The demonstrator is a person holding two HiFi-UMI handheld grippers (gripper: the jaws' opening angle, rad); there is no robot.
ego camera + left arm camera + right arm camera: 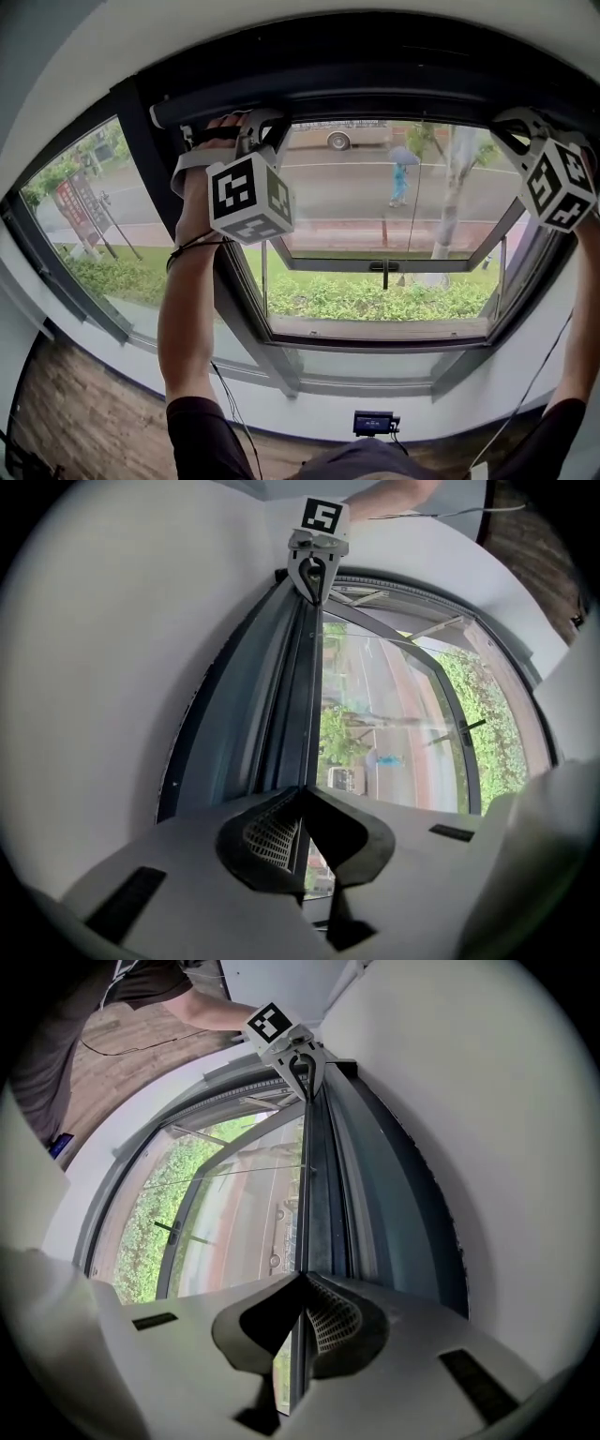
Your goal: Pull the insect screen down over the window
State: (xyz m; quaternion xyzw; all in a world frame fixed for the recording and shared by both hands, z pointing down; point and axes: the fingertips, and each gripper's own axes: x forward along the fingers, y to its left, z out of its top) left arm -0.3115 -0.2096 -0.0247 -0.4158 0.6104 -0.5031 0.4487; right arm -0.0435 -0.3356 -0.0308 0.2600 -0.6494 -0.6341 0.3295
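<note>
The dark, slim metal pull bar (394, 98) of the insect screen sits at the window top, spanning both tongs. The left gripper (302, 794) and right gripper (302, 1277) each pinch its thin lip, 1 per end. Probably rigid, light and spring-loaded, so pull evenly.
</note>
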